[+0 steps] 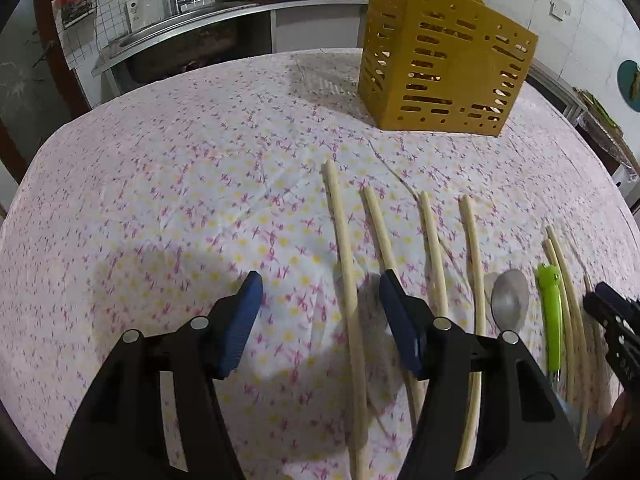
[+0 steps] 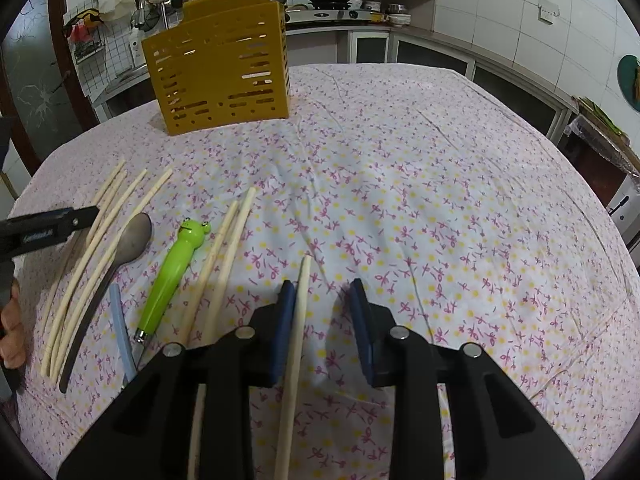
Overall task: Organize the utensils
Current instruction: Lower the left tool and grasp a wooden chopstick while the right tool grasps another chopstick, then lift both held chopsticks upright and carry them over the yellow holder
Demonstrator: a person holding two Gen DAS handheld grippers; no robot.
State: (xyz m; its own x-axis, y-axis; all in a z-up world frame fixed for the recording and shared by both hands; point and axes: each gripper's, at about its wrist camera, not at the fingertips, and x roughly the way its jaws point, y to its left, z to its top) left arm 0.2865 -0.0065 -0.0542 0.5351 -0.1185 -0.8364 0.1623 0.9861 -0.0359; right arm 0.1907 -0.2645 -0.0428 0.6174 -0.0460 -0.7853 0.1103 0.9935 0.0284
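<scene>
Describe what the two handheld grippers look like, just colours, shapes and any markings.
Both match: the left gripper and right gripper have glossy black angular plastic bodies with triangular cut-outs, round silver pins at the joints, and flat dark blue ribbed pads on the fingers. White lettering runs along each one's side, too small to read. No cables show.

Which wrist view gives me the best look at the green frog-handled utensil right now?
The right wrist view: the frog-handled utensil lies whole on the cloth, face, eyes and metal collar visible. The left wrist view shows it near the right edge, narrow and foreshortened, face unreadable, beside the spoon.
</scene>
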